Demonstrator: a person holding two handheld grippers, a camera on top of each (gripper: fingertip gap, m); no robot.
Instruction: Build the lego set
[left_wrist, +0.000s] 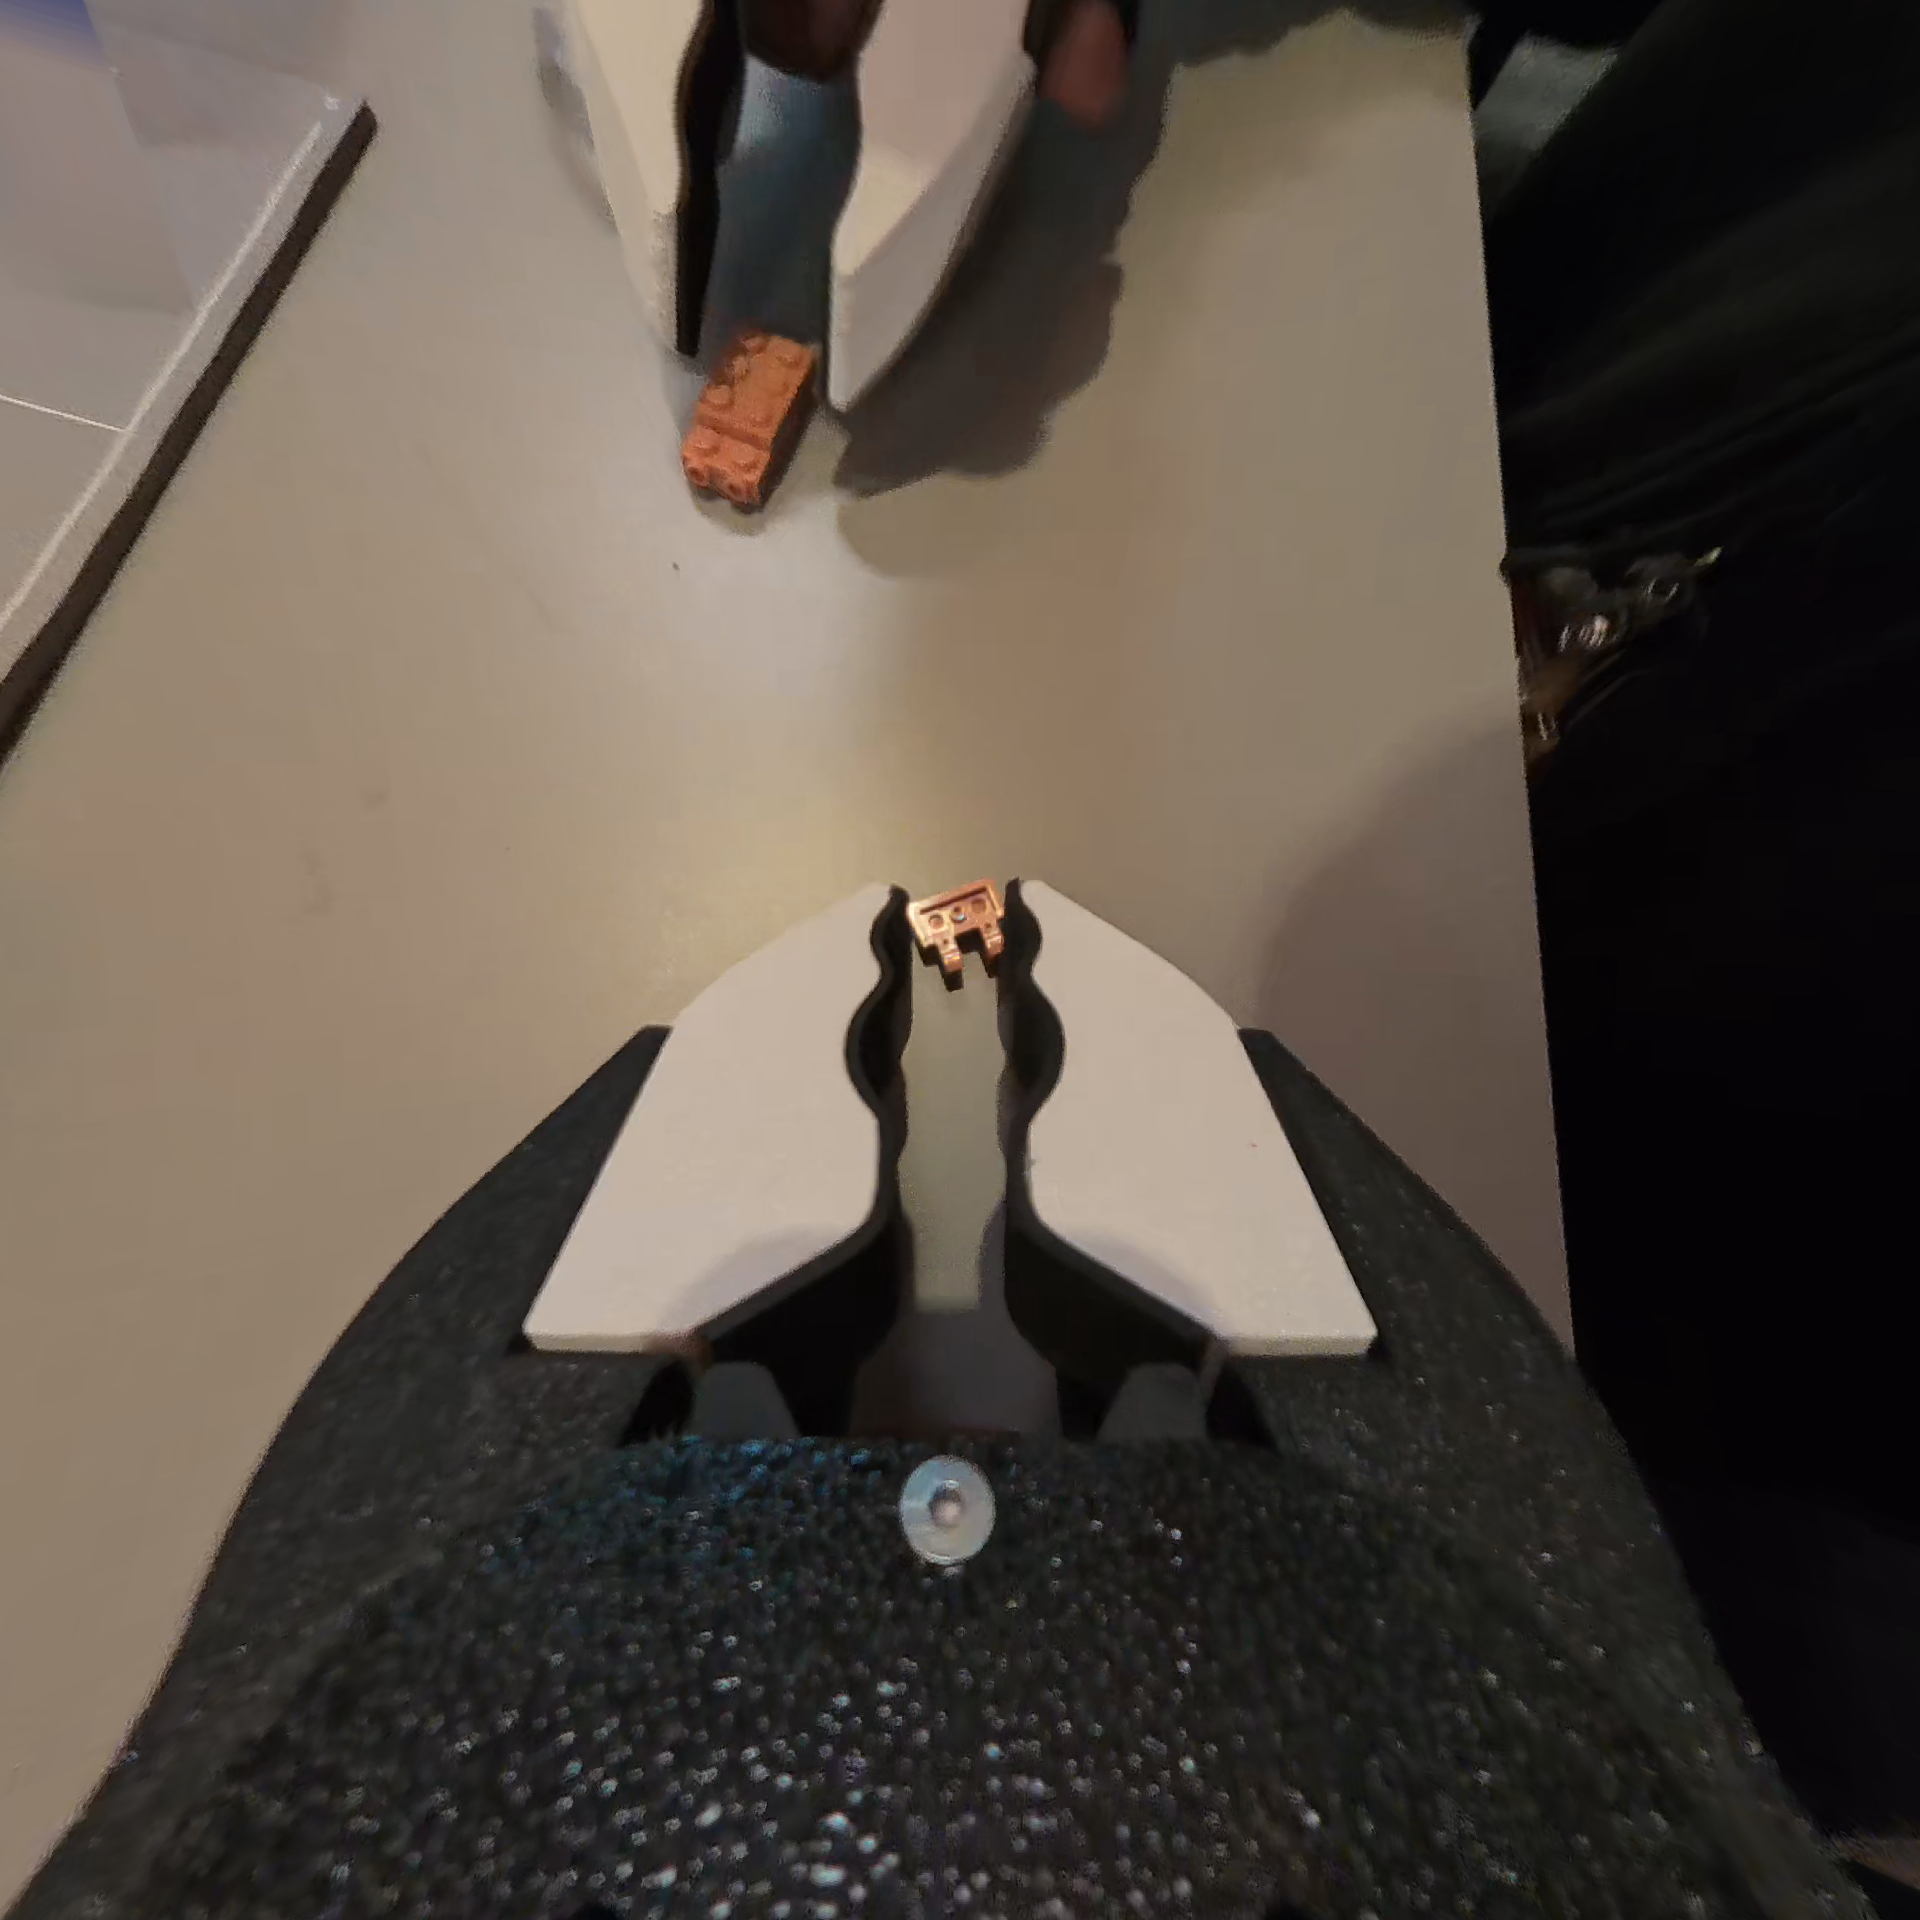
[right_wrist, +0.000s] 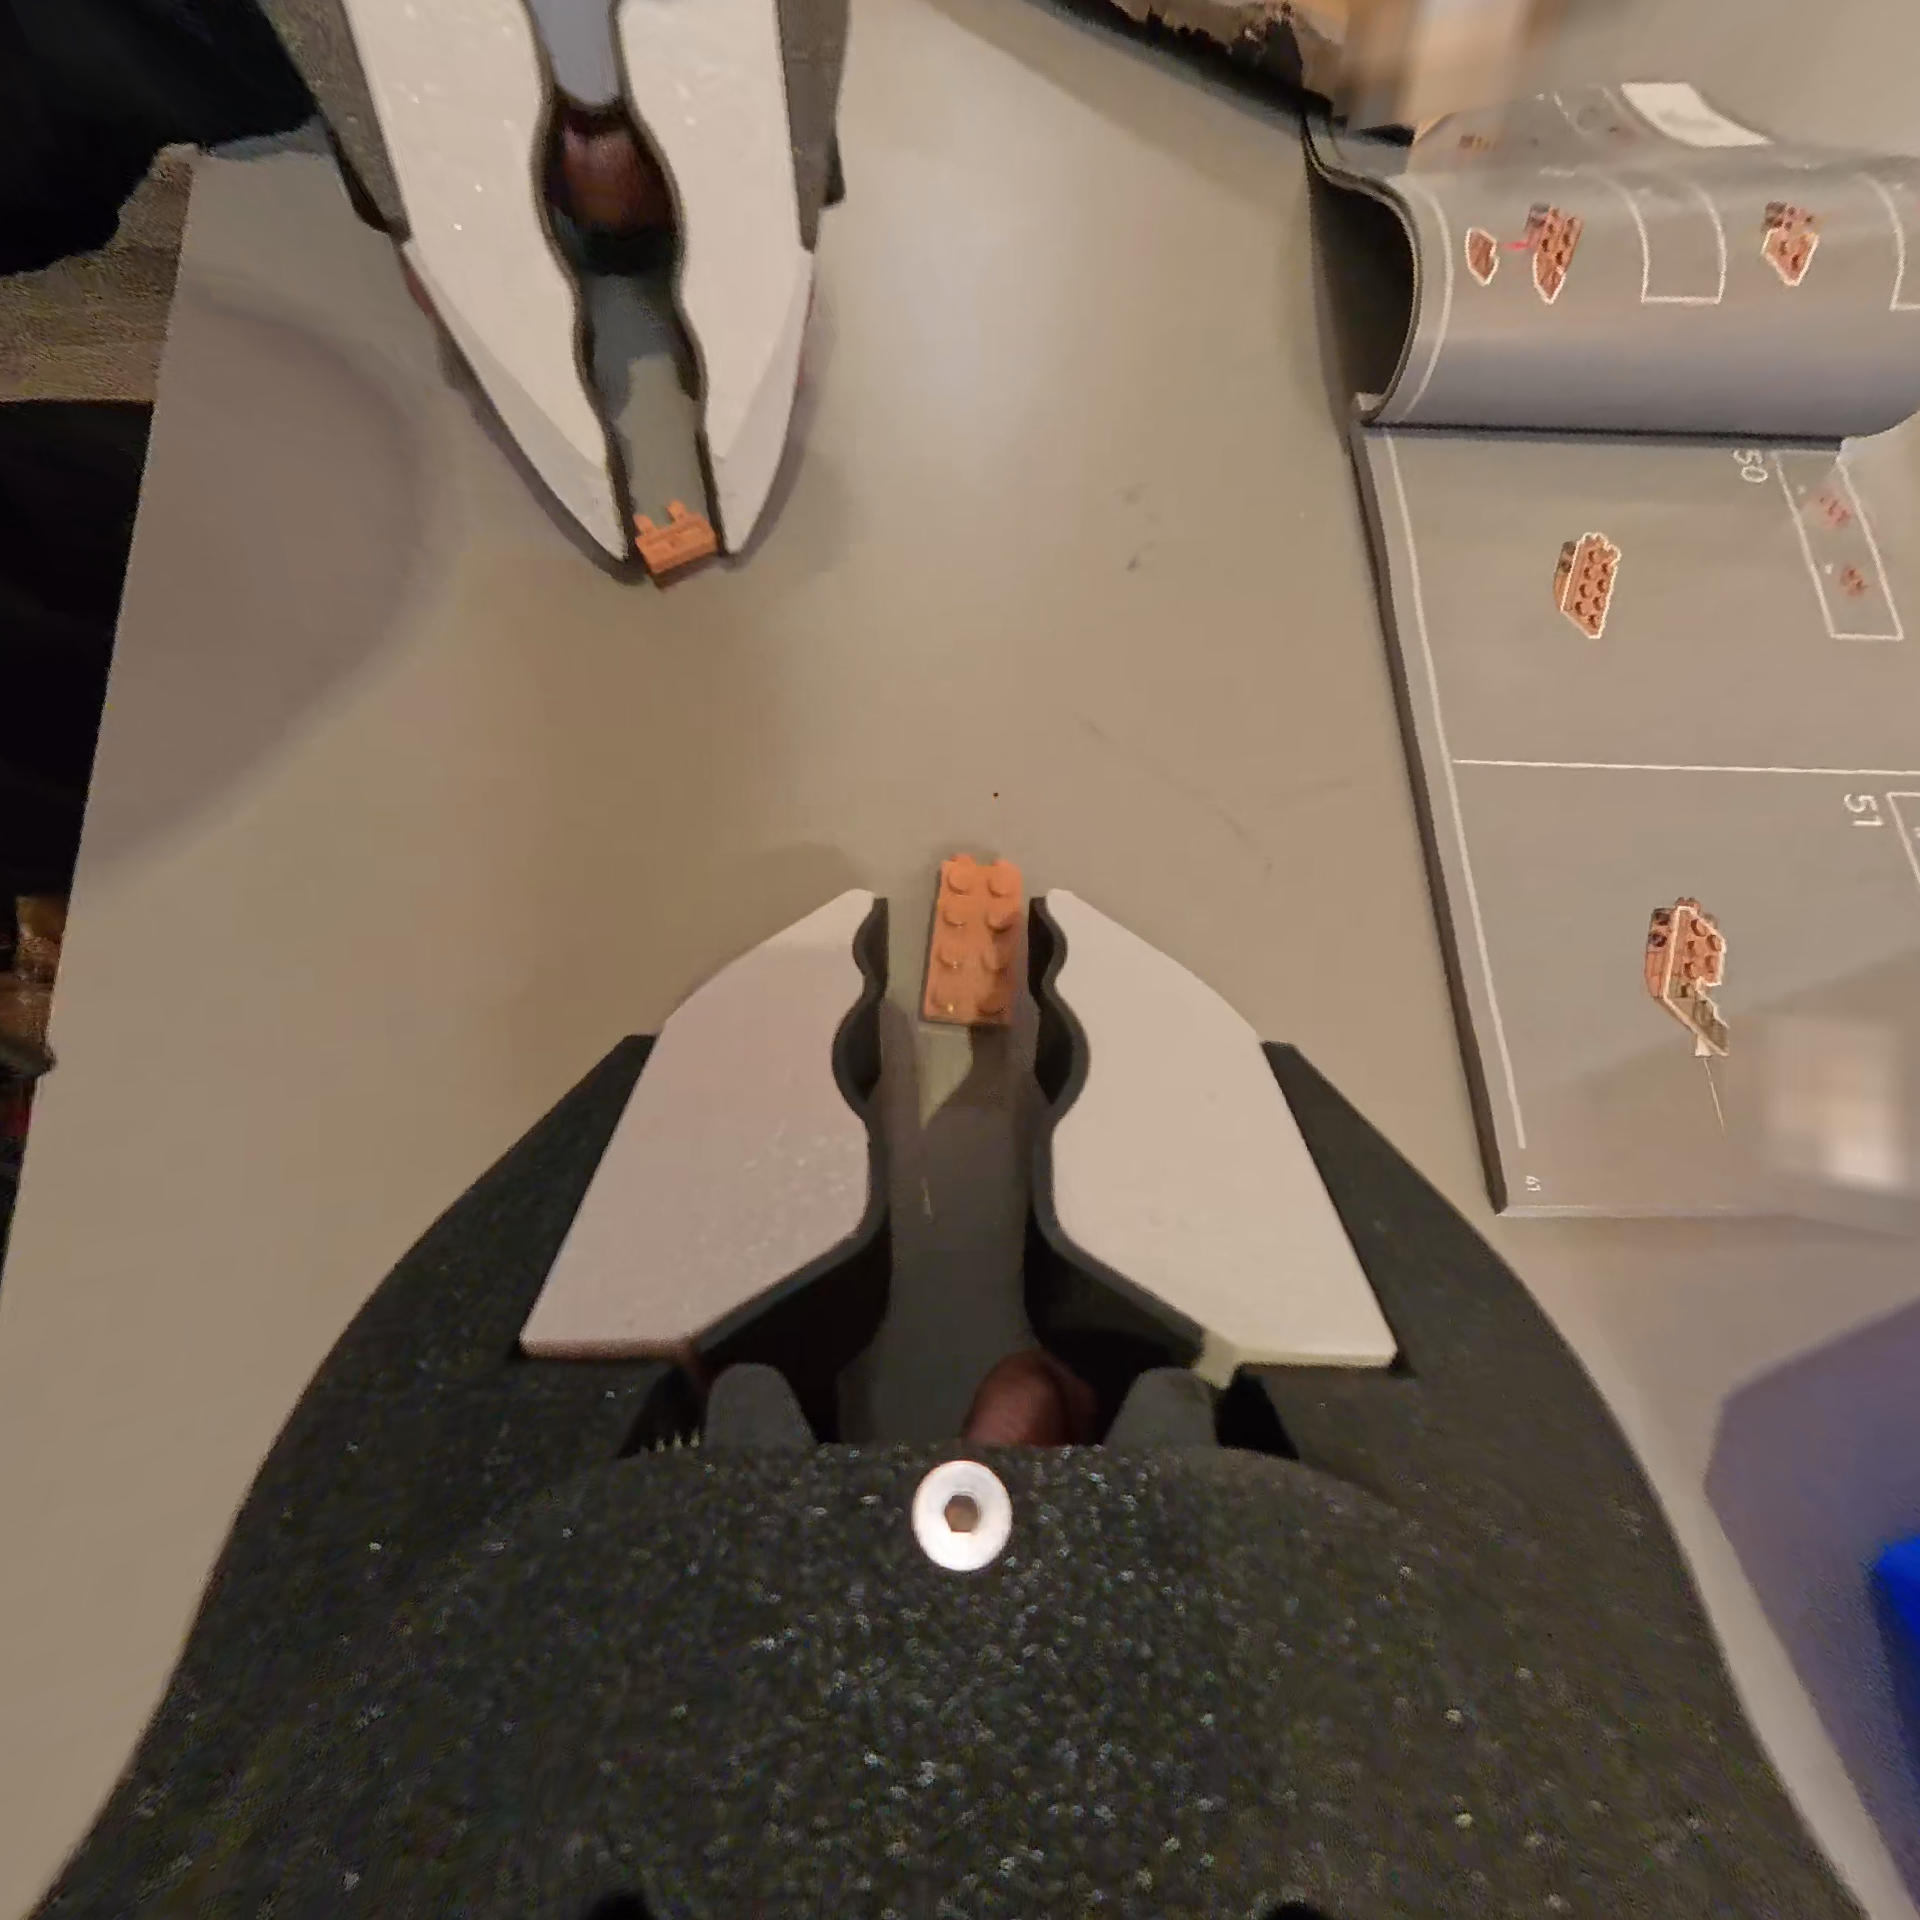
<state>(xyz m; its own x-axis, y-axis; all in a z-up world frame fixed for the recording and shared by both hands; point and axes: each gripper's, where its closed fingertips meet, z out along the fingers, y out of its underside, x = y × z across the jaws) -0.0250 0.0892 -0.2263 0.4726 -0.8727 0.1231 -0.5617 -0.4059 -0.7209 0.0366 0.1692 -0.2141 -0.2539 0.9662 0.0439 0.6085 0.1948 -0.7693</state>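
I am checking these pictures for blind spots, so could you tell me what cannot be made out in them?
- Left wrist view: right gripper and orange brick smeared by motion blur.
- Left wrist view: dark mass at right edge, too dark.
- Right wrist view: blue object cut off by edge, blurred.

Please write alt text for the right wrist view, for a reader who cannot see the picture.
The right gripper stands with its fingers on either side of an orange studded brick on a grey table, with a visible gap at the left finger. Opposite, the left gripper pinches a small orange clip piece; an open instruction booklet lies right.
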